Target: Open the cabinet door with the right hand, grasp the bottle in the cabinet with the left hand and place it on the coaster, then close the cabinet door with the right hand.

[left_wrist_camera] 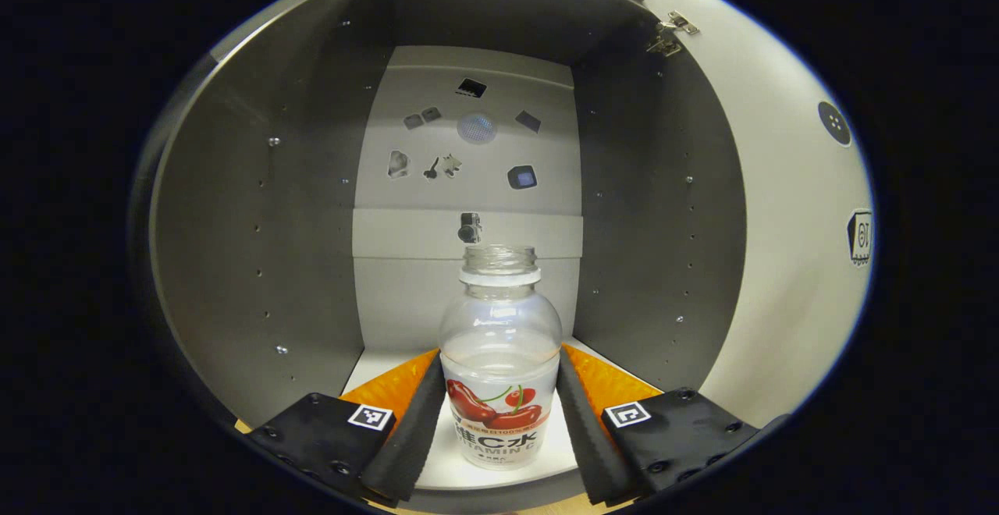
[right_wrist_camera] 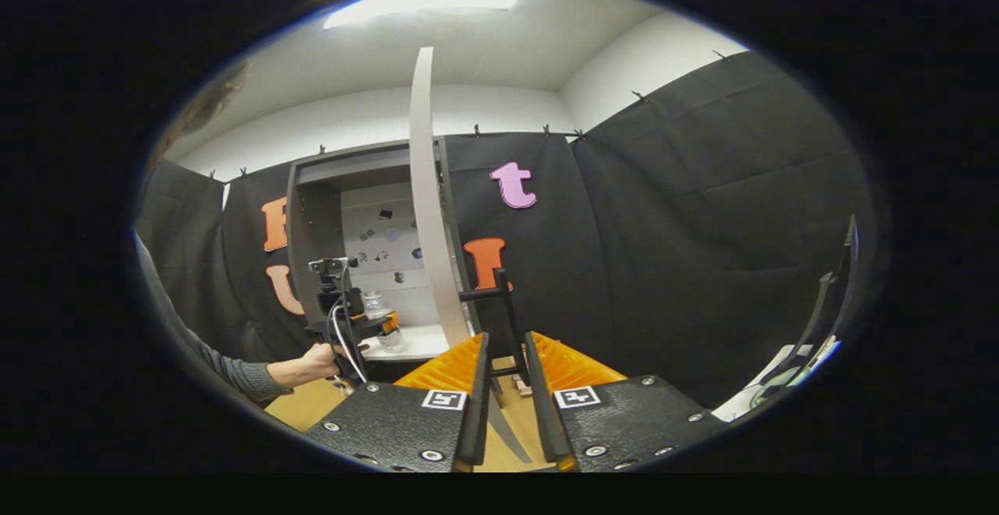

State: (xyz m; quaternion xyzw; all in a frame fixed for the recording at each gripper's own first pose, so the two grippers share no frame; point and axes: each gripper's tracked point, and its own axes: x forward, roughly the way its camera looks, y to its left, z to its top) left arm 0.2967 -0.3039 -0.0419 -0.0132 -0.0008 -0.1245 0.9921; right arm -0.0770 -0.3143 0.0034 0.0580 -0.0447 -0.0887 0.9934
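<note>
This is a recording booth, not a lived-in home. Black cloth (right_wrist_camera: 663, 250) is clipped up as walls under a plain white ceiling (right_wrist_camera: 484, 47). A lone grey cabinet (right_wrist_camera: 312, 211) stands against it.

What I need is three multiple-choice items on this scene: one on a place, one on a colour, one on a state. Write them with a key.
1. Where does the bottle stand?
A. On top of the cabinet
B. Inside the cabinet, between the jaws of the left gripper
C. On the floor

2. What colour is the fruit on the bottle's label?
A. Green
B. Blue
C. Red

3. How is the cabinet door?
A. Open
B. Shut
C. Taken off

Key:
1 B: the bottle stands on the cabinet floor, with the left gripper around it.
2 C: the fruit is red.
3 A: the door is swung aside and the inside lies bare.
</note>
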